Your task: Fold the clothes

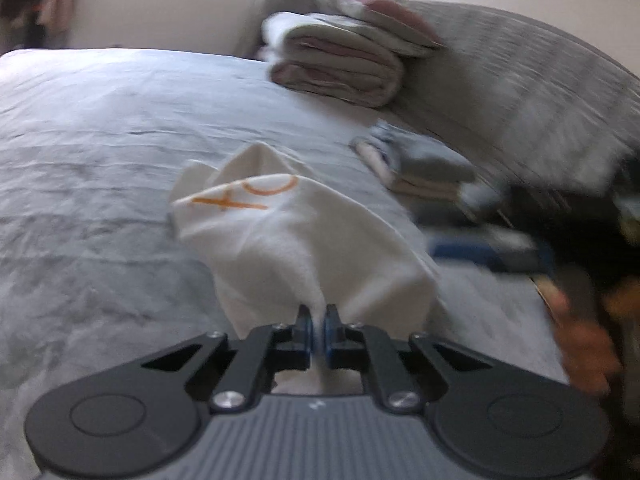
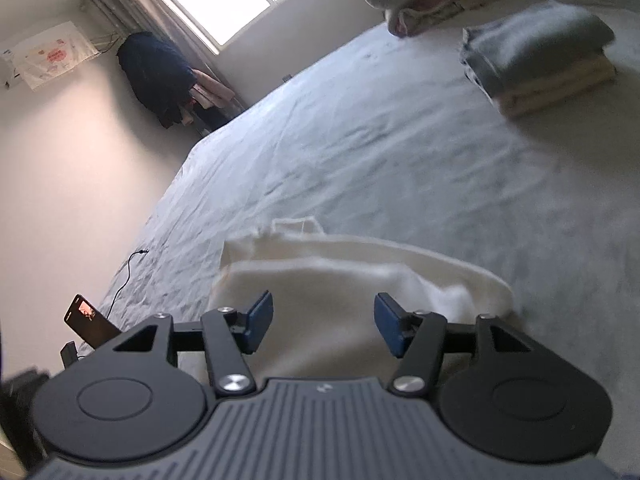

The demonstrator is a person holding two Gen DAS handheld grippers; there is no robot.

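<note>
The left gripper point(image 1: 317, 320) points down at a slant and its two blue pads are pressed together on a pinch of the soft white cloth with orange marks point(image 1: 288, 232). The cloth rises in a bunch off the wide grey bed sheet point(image 1: 100, 128). The right gripper point(image 2: 323, 322) also tips down, with its pads spread wide apart and nothing pinched. The cloth point(image 2: 344, 280) lies on the bed just under it.
</note>
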